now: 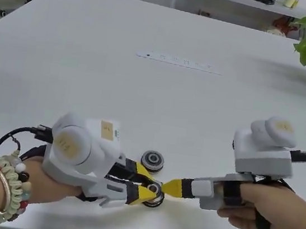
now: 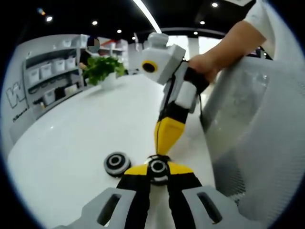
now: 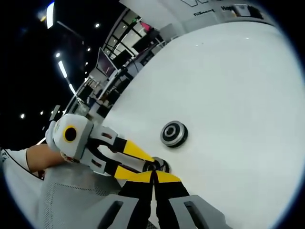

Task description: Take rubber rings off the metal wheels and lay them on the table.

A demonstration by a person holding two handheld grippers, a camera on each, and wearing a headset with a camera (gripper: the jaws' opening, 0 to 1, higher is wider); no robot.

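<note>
Metal wheel (image 2: 158, 171) between jaws of left claw (image 2: 157, 167), right claw (image 3: 153, 173) against it.

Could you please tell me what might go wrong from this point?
1. The left gripper clamps the wheel only at its jaw tips, so a pull from the right gripper might twist it loose.
2. The right gripper's jaws are shut at the wheel's edge. Whether they grip anything is unclear, so they may slip off.
3. The second wheel lies close by and could get knocked.
</note>
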